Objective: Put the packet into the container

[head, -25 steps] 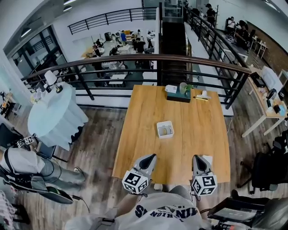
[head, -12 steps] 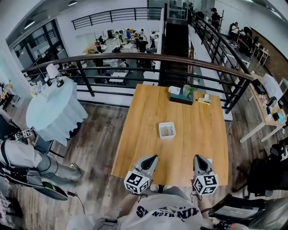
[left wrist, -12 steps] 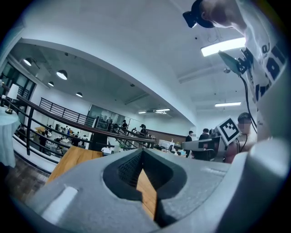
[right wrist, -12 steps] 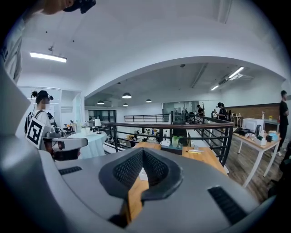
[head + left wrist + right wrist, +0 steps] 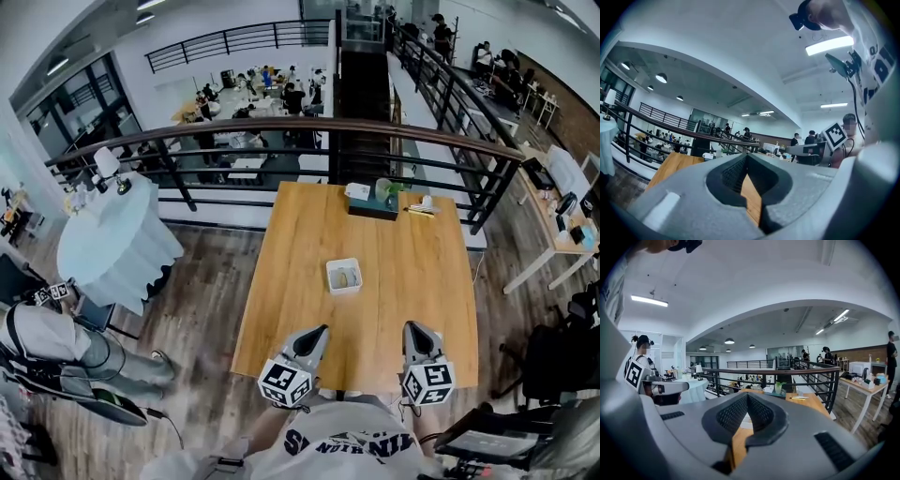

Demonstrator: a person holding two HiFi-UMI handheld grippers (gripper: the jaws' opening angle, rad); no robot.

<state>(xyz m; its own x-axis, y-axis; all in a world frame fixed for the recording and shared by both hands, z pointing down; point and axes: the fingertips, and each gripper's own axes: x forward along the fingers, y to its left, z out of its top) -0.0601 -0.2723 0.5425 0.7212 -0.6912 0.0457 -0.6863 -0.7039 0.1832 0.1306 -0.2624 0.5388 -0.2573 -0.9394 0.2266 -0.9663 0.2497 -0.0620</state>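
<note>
A small white container (image 5: 344, 276) stands at the middle of the wooden table (image 5: 412, 281), and a pale tan packet (image 5: 345, 277) lies inside it. My left gripper (image 5: 316, 334) and right gripper (image 5: 417, 331) hover side by side over the table's near edge, well short of the container. Both point toward the far side. In the left gripper view the left gripper (image 5: 746, 155) has its jaw tips together with nothing between them. The right gripper (image 5: 747, 394) is shut and empty too, and a bit of the white container (image 5: 746, 421) shows through the gap below its tips.
At the table's far edge sits a dark tray (image 5: 373, 203) with a white box and a green cup, with pens (image 5: 419, 208) beside it. A black railing (image 5: 281, 131) runs behind. A white-clothed round table (image 5: 117, 239) stands left, a desk (image 5: 562, 225) right, and a person (image 5: 56, 347) at the lower left.
The head view has swayed a little. Both grippers, the container and the packet stay where they were.
</note>
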